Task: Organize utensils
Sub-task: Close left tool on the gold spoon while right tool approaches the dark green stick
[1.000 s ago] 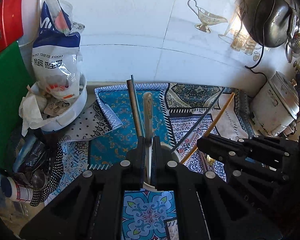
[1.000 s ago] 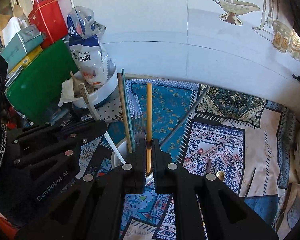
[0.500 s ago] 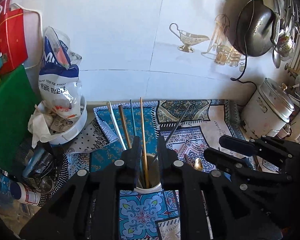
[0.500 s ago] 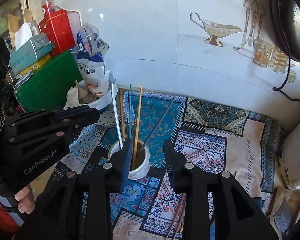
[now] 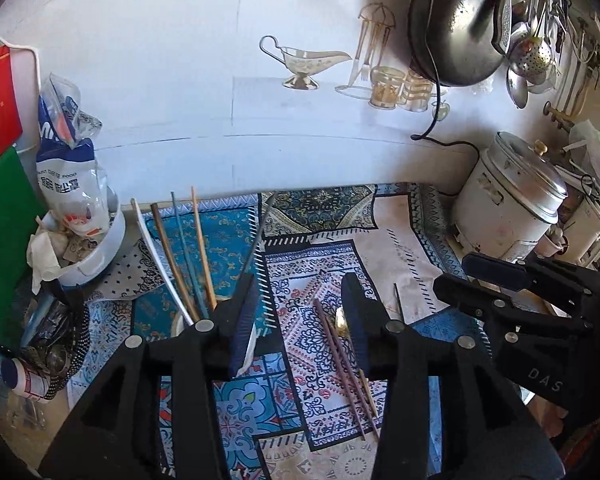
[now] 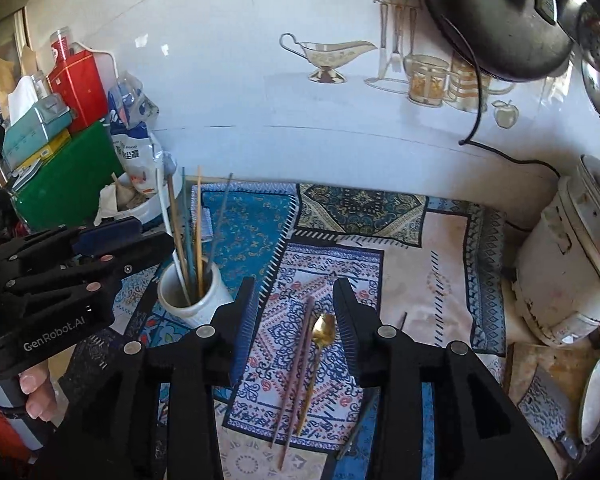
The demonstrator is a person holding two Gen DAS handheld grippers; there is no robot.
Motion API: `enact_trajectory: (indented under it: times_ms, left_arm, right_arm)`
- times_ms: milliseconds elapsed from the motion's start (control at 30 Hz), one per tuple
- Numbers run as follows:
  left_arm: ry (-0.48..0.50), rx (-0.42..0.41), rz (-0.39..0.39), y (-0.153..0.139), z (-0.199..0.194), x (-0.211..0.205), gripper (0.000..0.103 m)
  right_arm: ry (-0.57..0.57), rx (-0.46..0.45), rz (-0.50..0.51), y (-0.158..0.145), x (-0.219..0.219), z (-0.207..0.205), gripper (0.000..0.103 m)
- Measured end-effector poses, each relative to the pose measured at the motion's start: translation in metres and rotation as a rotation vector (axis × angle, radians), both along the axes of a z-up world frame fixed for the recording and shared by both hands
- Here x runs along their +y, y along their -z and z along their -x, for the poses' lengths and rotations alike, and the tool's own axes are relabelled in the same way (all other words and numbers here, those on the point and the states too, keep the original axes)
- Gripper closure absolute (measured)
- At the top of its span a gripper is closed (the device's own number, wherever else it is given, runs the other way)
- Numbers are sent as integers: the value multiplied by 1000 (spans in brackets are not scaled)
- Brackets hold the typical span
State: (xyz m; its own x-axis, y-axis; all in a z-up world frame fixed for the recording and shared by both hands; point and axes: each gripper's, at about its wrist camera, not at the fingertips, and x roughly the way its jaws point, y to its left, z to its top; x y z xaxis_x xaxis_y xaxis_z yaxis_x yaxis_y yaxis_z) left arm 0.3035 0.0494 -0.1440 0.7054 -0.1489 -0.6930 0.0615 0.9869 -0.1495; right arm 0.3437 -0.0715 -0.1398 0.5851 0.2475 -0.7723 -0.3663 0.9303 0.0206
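On the patterned desk (image 6: 432, 240) your work sits in two spots: the white holder cup (image 6: 188, 304) at about ten o'clock of the right view, already carrying several chopsticks (image 6: 198, 220) that stand upright and lean slightly, and the loose pieces at six o'clock. Your left tool (image 5: 300, 316) and your right tool (image 6: 296, 312) have both just been opening; each now stands partly spread with nothing pressed between its pads, so both are empty.

Between the fingers of the right tool lie a gold spoon (image 6: 324, 328) and a pair of purplish chopsticks (image 6: 296, 364), side by side and almost touching, pointing roughly from twelve to six. A thin dark stick (image 6: 358, 424) lies near them at five o'clock. These look like the next things to pick.

To do this step well, you should choose one piece per tool rather than scooping both. Bring the right tool down over the spoon's handle, not its bowl, with the fingers straddling it across its length. Close only once the pads sit low against the cloth, since such a thin handle may slip or roll. Keep your left tool clear of the cup rim, as a knock could tip the standing chopsticks. Lift straight up before swinging towards ten o'clock
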Motion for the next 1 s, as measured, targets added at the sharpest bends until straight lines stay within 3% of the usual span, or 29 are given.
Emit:
enact_trajectory:
  times_ms: [367,800,1000]
  left_arm:
    - [70,136,-18,53,-19,-69,58]
    - [99,427,11,164,-50,-117,58]
    - [74,503,135,189,-71,-111,58]
  right_arm:
    - [133,115,26,40,-80,-6,67]
    - [189,361,21,131,-127,0,67]
    - [196,408,5,146,-136,-3,67]
